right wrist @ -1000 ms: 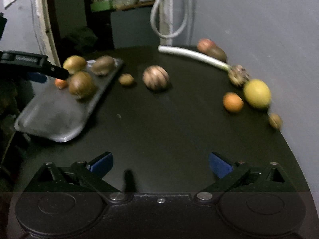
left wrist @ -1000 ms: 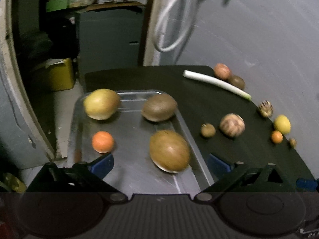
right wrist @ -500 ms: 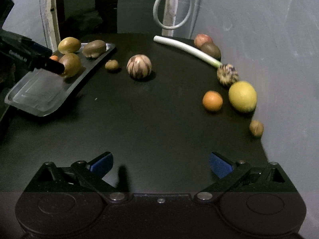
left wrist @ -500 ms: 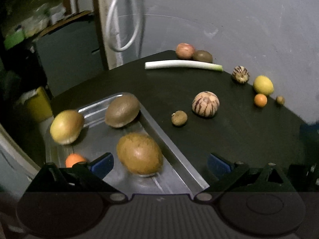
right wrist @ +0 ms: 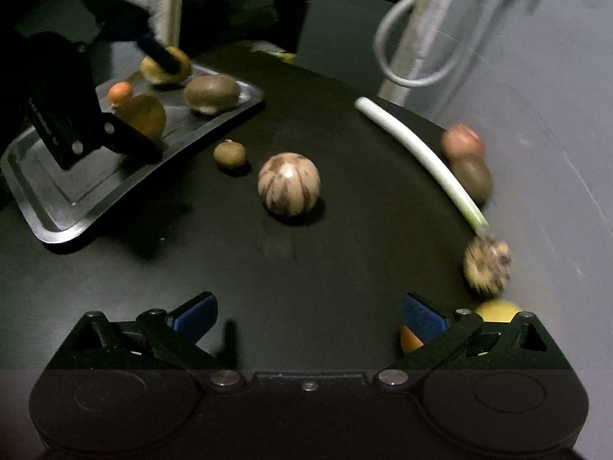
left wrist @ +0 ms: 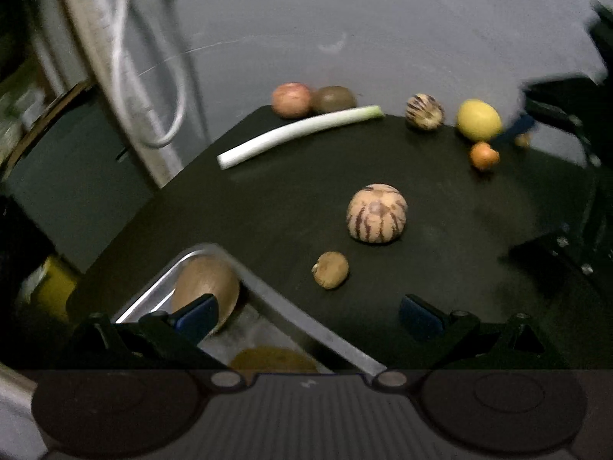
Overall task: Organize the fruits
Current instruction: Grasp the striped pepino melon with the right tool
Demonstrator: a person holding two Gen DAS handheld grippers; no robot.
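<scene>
Striped melon (right wrist: 288,184) lies at 12 o'clock of the wide-open, empty right gripper (right wrist: 309,316); orange (right wrist: 410,339) touches its right finger. Left gripper (left wrist: 306,312), also wide and empty, hovers over the tray (left wrist: 306,329) corner, melon at its 1 o'clock

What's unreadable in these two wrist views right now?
- Left wrist: tray mostly cut off by the left gripper body; its contents can't be counted.
- Right wrist: small orange and lemon half hidden behind the right gripper finger.
- Right wrist: reddish fruit motion-blurred.
</scene>
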